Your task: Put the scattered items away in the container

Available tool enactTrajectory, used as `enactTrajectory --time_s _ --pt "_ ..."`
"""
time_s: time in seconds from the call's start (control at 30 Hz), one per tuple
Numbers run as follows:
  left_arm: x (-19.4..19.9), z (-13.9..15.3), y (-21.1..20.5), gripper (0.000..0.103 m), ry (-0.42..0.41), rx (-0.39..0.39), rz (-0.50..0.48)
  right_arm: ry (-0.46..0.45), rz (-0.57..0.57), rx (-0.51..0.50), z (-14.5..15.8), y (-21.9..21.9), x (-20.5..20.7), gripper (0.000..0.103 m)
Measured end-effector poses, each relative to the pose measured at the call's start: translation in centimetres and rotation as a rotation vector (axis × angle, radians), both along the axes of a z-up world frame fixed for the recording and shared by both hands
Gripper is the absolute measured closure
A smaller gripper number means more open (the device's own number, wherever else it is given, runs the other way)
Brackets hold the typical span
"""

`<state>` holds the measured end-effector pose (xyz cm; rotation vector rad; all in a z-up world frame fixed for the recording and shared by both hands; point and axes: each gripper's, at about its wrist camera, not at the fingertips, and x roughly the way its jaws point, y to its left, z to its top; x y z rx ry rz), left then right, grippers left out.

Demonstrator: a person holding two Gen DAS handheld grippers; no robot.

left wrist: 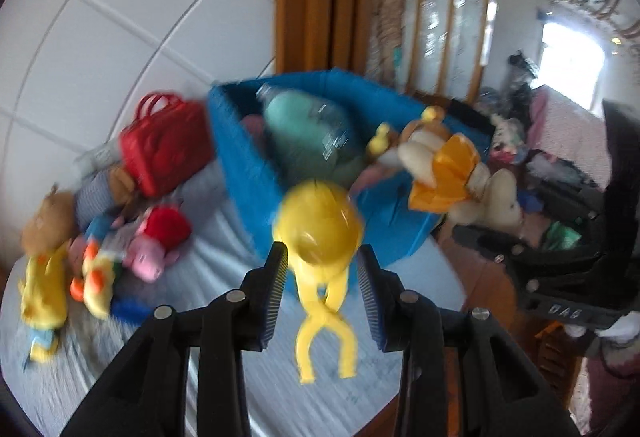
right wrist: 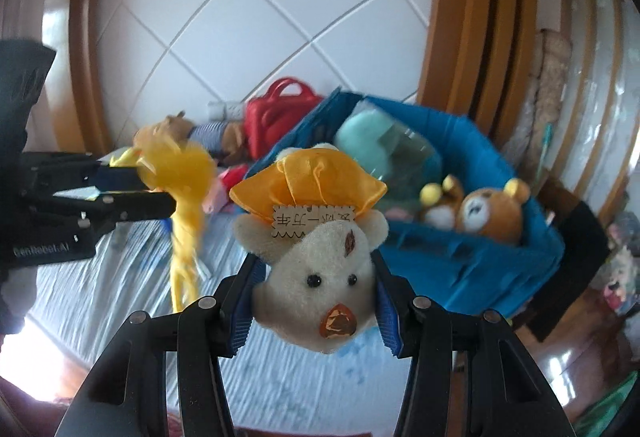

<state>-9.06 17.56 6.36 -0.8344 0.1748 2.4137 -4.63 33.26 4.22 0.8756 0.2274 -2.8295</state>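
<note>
My left claw (left wrist: 322, 273) is gripping a yellow toy (left wrist: 320, 233), its legs dangling above the bed (left wrist: 224, 377). My right claw (right wrist: 318, 279) is clamping a cream plush (right wrist: 320, 277) in an orange dress, upside down, just before the blue bin (right wrist: 460, 261). The bin is already holding a bear (right wrist: 490, 213) and a bottle (right wrist: 384, 153). More toys (left wrist: 92, 237) are lying beside a red bag (left wrist: 164, 149) on the bed.
</note>
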Motion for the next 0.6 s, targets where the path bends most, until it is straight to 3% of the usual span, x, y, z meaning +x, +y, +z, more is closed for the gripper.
enactTrajectory --time_s 0.07,0.13,0.2,0.47,0.6 --pt "-1.4 1.5 1.4 0.068 0.019 -0.014 -0.031 0.011 -0.014 -0.001 1.2 0.8 -0.8 0.052" --pt "-3.2 2.2 3.1 0.078 0.034 -0.045 -0.038 0.014 -0.024 -0.008 2.2 1.8 -2.1 0.052" --pt "-5.3 2.2 4.9 0.079 0.034 -0.071 -0.026 0.010 -0.031 -0.026 2.6 2.8 -3.8 0.052" --pt "-9.1 -1.0 7.4 0.079 -0.007 -0.055 0.080 -0.084 0.028 -0.069 -1.2 6.2 -10.8 0.052" --pt "-10.1 -1.8 8.0 0.079 -0.032 -0.058 0.161 -0.083 0.090 -0.049 -1.4 7.6 -12.9 0.052"
